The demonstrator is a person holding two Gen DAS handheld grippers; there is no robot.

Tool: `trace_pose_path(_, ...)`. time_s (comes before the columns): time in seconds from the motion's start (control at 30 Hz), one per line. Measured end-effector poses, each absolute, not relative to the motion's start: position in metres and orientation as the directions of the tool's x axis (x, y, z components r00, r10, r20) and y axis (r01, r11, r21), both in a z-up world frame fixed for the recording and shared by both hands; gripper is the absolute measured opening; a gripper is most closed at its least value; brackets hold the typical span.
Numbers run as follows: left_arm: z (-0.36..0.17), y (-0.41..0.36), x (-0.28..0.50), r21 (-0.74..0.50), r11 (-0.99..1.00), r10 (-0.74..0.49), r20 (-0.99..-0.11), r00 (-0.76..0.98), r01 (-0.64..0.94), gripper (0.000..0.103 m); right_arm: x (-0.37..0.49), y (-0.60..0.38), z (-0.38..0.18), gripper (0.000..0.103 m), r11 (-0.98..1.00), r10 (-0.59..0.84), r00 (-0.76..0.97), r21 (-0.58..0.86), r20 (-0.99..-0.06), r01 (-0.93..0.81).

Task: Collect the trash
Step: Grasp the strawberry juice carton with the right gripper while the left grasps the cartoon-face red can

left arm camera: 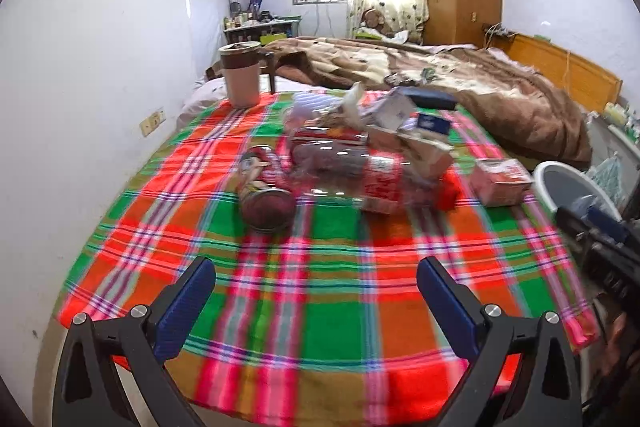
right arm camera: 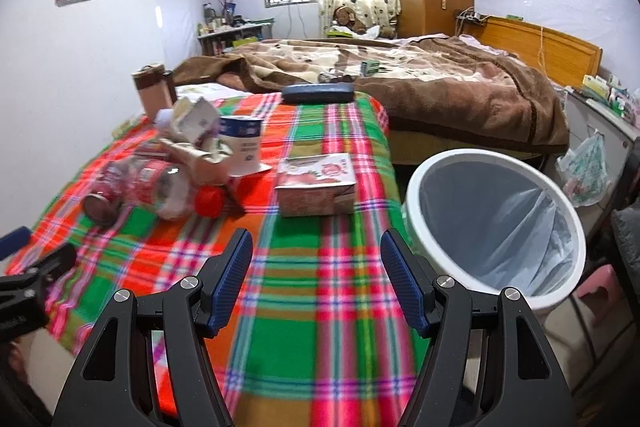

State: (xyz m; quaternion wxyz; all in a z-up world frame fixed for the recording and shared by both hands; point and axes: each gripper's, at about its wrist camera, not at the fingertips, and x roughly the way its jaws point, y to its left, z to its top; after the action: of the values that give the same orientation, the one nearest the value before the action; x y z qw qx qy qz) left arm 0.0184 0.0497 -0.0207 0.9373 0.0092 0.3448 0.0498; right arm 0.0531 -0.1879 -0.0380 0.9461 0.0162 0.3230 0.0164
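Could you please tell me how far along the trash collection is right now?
Nothing looks collected: the white bin with its grey liner shows only the liner. Both the left hand-held gripper and right hand-held gripper are open and empty. The red-capped plastic bottle, flattened red carton and crumpled paper boxes remain.

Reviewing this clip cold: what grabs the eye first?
The bright plaid cloth fills both views, with a heap of trash and a pink carton on it. A white lined bin stands off its right edge. Left gripper and right gripper are open and empty.

Trash pile (right arm camera: 176,163) on table (right arm camera: 320,287), bin (right arm camera: 496,227) right beside it
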Motion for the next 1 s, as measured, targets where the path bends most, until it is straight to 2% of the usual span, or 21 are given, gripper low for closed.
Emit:
trace_pose_path(0.2, -0.033, 0.08, 0.041, 0.101, 0.987, 0.158, -0.672, 0.724, -0.121, 0.102, 0.067, -0.188, -0.037, 0.068, 1.0, 0.021, 0.799, 0.011, -0.601, -0.018)
trace_pose_path(0.53, -0.044, 0.125, 0.079, 0.003, 0.99, 0.1, -0.716, 0.691, -0.141, 0.1, 0.117, -0.196, -0.036, 0.068, 0.993, 0.069, 0.784, -0.032, -0.617, -0.112)
trace_pose_path(0.73, -0.042, 0.139, 0.098, -0.04, 0.986, 0.084, -0.711, 0.698, -0.16, 0.1, 0.149, -0.204, -0.051, 0.068, 0.986, 0.141, 0.697, 0.038, -0.703, -0.161)
trace_pose_path(0.87, -0.04, 0.142, 0.107, -0.057, 0.985, 0.075, -0.713, 0.697, -0.164, 0.1, 0.153, -0.205, -0.054, 0.068, 0.986, 0.138, 0.698, 0.032, -0.703, -0.163)
trace_pose_path(1.0, -0.042, 0.143, 0.115, -0.054, 0.985, 0.075, -0.719, 0.691, -0.163, 0.1, 0.153, -0.213, -0.058, 0.068, 0.966, 0.259, 0.632, 0.177, -0.73, -0.191)
